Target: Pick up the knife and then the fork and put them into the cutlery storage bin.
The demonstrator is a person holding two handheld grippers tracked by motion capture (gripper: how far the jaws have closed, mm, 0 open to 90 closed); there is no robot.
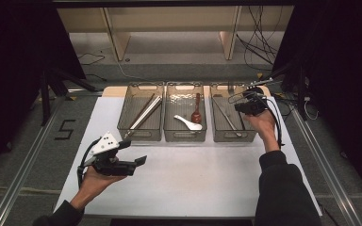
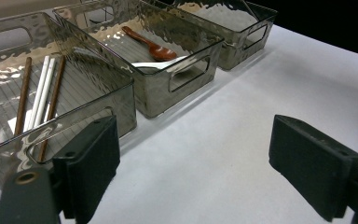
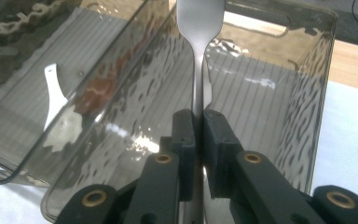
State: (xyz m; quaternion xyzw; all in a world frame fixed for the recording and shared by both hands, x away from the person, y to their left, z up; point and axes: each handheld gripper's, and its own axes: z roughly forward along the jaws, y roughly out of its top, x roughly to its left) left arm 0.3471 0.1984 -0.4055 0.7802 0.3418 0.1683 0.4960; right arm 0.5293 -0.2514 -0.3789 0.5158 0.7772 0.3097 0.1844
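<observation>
So the right gripper [image 3: 198, 126] has its jaws clamped on a flat silver metal utensil handle [image 3: 199, 28] over the right smoky clear plastic bin [image 1: 215, 134], while the left gripper [image 2: 193, 172] hangs wide open over the white tabletop [image 1: 193, 174] nearer in.

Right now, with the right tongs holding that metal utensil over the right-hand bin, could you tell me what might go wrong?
1. The right tongs pinch only the thin handle of the metal utensil, so it may pivot or slip and drop hard.
2. The utensil hangs close to the wall of the right bin; a sideways move could knock or shift the bin.
3. Cutlery already lies in that bin, so lowering blindly might land on it and clatter.
</observation>
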